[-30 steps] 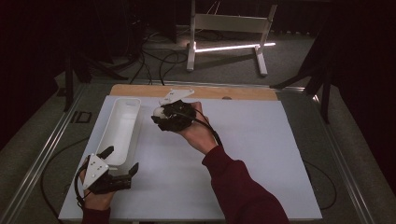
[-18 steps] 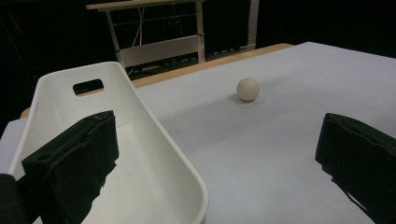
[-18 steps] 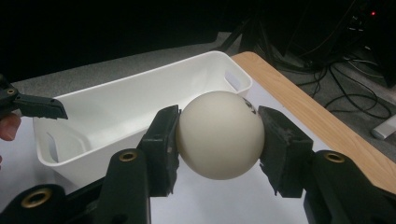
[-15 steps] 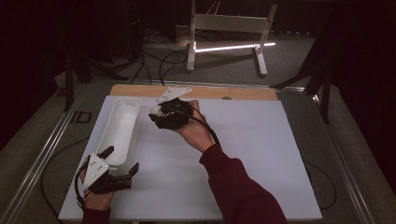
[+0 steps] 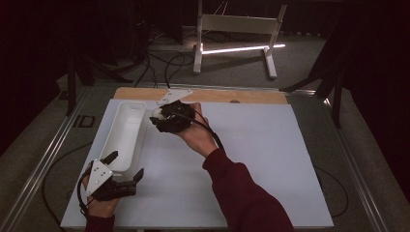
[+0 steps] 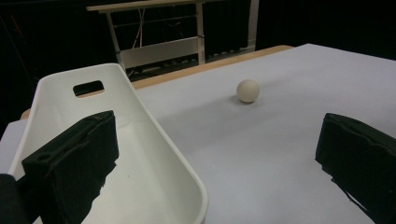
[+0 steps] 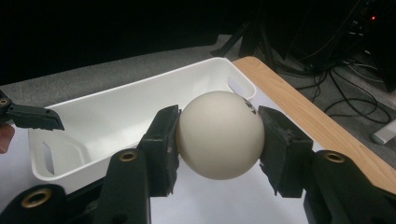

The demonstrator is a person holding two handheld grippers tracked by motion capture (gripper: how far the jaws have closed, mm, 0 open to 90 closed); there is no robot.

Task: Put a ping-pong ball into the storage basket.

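Between the right gripper's [image 7: 219,140] closed pads the ball [image 7: 219,133] sits clamped, edged slightly closer to the white bin [image 7: 116,116]. A drop into it looks next. The left gripper [image 5: 126,164] rests open.

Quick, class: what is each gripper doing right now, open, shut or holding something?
Left gripper: open, holding nothing, one jaw over the white bin.
Right gripper: shut on the cream ball.
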